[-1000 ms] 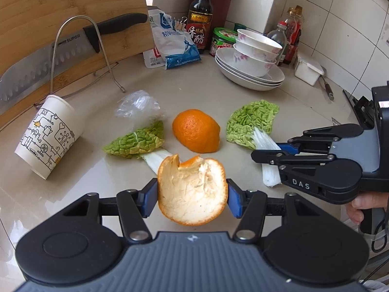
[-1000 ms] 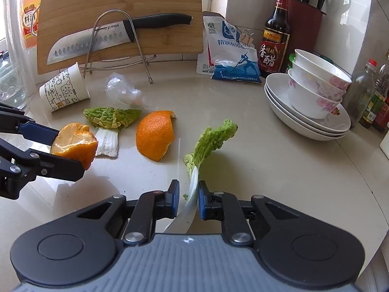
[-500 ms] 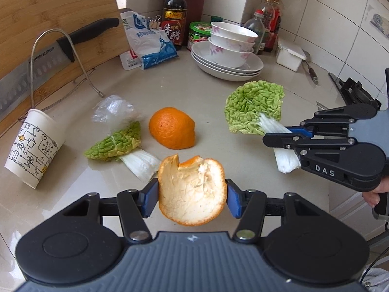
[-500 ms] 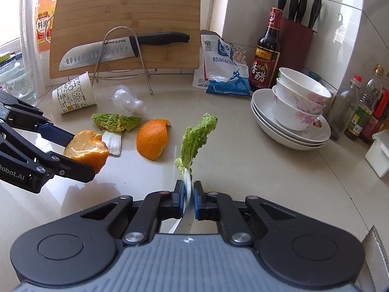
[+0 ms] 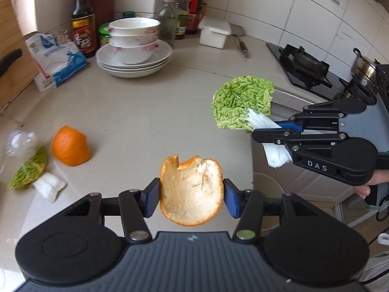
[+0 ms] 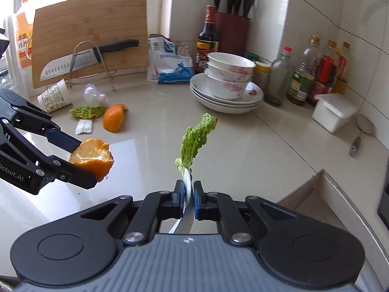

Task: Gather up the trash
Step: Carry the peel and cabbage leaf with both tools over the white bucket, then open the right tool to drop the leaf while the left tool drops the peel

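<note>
- Jaws pinching: my left gripper [image 5: 191, 194] holds one orange peel [image 5: 192, 191]; my right gripper [image 6: 187, 198] holds one cabbage leaf [image 6: 195, 139].
- Far left on the counter [image 6: 243, 146]: one peel half [image 6: 113, 118], one leaf scrap [image 6: 86, 112], one paper cup [image 6: 54, 95].

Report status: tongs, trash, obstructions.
Left tongs shut on orange peel. Right tongs shut on cabbage leaf. Both loads clear of counter. Second peel, second leaf, paper cup left. Nothing in the way.

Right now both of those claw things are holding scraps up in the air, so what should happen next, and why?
Probably carry both loads onward to a bin, which no view shows. The left gripper is clamped on an orange peel, the right gripper on a cabbage leaf, both clear of the counter. More scraps wait there: another peel and another leaf.
</note>
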{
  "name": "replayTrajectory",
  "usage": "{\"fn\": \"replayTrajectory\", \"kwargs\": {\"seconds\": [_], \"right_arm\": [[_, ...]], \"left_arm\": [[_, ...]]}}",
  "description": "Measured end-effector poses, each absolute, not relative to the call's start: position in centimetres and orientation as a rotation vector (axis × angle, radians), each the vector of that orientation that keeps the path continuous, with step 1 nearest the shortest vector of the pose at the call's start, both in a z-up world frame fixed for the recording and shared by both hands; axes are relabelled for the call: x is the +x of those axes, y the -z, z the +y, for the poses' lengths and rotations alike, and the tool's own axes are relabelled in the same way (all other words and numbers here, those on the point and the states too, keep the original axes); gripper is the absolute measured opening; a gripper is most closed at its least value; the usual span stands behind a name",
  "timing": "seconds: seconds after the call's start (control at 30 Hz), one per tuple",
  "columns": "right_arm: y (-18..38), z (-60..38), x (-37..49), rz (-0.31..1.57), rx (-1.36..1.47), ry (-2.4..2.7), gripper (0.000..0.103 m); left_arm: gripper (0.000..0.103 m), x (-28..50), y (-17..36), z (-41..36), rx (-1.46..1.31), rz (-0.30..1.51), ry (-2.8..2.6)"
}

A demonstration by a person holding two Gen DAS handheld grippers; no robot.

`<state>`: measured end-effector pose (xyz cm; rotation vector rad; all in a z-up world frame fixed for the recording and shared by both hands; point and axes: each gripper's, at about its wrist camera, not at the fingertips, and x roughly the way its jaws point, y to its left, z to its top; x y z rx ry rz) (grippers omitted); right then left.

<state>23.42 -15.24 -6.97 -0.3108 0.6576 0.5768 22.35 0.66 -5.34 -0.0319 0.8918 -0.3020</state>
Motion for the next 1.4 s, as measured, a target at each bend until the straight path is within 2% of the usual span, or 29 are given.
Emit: {"fn": "replayTrajectory", "kwargs": {"seconds": [0.43, 0.97, 1.03, 1.07, 1.13, 1.17, 1.23, 1.27, 1.33, 1.4], "right_arm": [[10.9, -28.1, 20.9, 0.786, -0.188, -0.28, 0.01], [24.7, -34.3, 25.8, 1.009, -0.106, -0.213, 0.01], [26.2, -34.4, 26.7, 1.027, -0.114, -0.202, 0.013], [26.8, -34.4, 27.0, 1.034, -0.113, -0.194, 0.016], [27.5, -34.5, 27.4, 1.043, -0.101, -0.196, 0.042], [27.7, -34.5, 27.5, 1.039, -0.104, -0.192, 0.049], [27.7, -34.5, 27.3, 1.025, -0.105, -0.189, 0.075], [27.6, -34.6, 27.3, 1.021, -0.099, -0.192, 0.08], [27.3, -34.6, 27.0, 1.006, -0.098, -0.192, 0.097], [27.0, -34.8, 26.5, 0.992, -0.098, -0.199, 0.102]], "left_arm": [[0.053, 25.7, 6.8, -11.5, 0.06, 0.904, 0.568], [0.053, 28.0, 11.0, -18.6, 0.112, 0.96, 0.592], [0.053, 28.3, 11.3, -18.9, 0.108, 0.969, 0.583], [0.053, 28.4, 11.5, -19.1, 0.109, 0.972, 0.578], [0.053, 28.7, 11.8, -19.4, 0.111, 0.977, 0.574], [0.053, 28.8, 12.0, -19.5, 0.113, 0.98, 0.571], [0.053, 29.0, 12.2, -19.9, 0.116, 0.983, 0.57], [0.053, 29.2, 12.3, -20.0, 0.118, 0.984, 0.569], [0.053, 29.4, 12.6, -20.4, 0.118, 0.986, 0.569], [0.053, 29.7, 12.9, -20.7, 0.118, 0.986, 0.568]]}}
